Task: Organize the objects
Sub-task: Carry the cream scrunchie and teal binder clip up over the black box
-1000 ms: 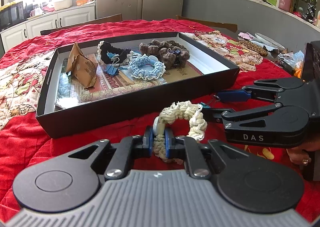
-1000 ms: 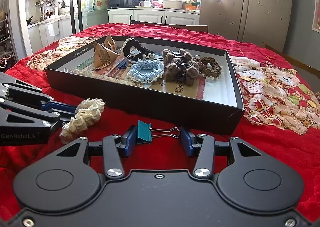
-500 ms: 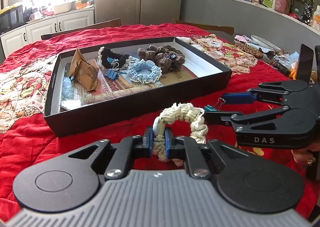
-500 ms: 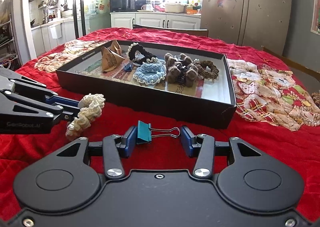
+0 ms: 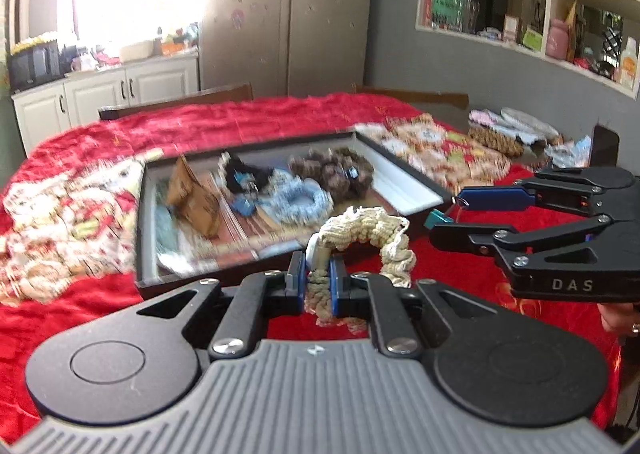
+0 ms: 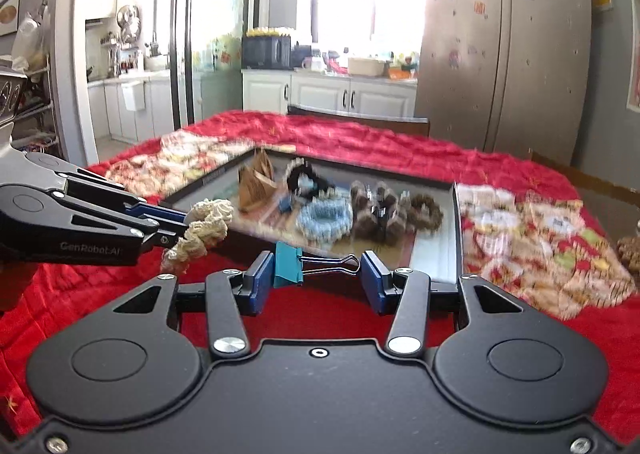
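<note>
Left gripper [image 5: 316, 281] pinched tight on a cream scrunchie [image 5: 362, 232], loop arching up and drooping to the right of the pads, clear of the red cloth [image 5: 224, 121]. Right gripper [image 6: 318, 278] partway closed on a teal binder clip [image 6: 288, 264]: teal body against the left pad, wire handles reaching to the right pad, clip held crosswise. Both raised at the near side of a shallow black tray [image 6: 456, 238] sitting mid-table; inside, a brown paper parcel [image 6: 256, 181] at the left, a black scrunchie [image 6: 306, 181] behind, a blue scrunchie [image 6: 326, 217] in the middle, brown scrunchies [image 6: 394, 213] to the right. Likely step: carrying both pieces over the near wall for dropping in. Risks, judged only from this: clip gripped end to end across springy wire, so apt to twist or pop out with a jolt and land on the cloth short of the tray; dangling loop of the cream scrunchie liable to catch the near wall or the other gripper, the two standing close together; a low pass apt to nudge the tray and shift what lies in it. Tray contents blurred, so exact gaps between them cannot be told.
</note>
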A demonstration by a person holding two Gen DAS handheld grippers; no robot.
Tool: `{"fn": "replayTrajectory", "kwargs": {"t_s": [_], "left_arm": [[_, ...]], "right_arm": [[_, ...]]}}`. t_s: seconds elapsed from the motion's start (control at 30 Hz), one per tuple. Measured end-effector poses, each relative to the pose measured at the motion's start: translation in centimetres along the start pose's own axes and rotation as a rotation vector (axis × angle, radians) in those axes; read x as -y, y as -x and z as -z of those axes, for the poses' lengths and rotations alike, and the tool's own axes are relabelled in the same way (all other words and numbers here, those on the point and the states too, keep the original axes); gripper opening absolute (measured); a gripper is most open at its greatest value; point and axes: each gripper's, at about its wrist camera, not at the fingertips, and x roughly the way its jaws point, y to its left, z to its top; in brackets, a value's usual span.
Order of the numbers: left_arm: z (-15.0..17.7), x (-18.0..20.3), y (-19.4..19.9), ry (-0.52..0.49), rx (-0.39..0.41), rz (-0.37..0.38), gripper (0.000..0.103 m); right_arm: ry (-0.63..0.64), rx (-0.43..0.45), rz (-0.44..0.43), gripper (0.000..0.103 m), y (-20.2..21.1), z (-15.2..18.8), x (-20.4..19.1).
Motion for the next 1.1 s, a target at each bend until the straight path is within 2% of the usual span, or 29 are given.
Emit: {"fn": "replayTrajectory", "kwargs": {"t_s": [0.23, 0.5, 0.83, 1.1], "left_arm": [[-3.1, -1.2, 0.4, -0.008, 0.073, -0.066, 0.014], [-6.0, -2.6, -2.1, 0.007, 0.073, -0.113, 0.014], [-8.6, -3.4, -8.7, -0.001, 0.001, -0.161, 0.014], [-9.5, -3.8, -13.5, -0.011, -0.059, -0.187, 0.014]], "right_arm": [[-0.005, 0.047, 0.037, 0.045, -0.5, -2.8, 1.0], [-0.005, 0.051, 0.084, 0.045, -3.1, -5.9, 2.5], [-0.054, 0.008, 0.119, 0.045, -9.4, -8.7, 5.4], [-0.094, -0.059, 0.138, 0.045, -15.2, -8.3, 7.3]]}}
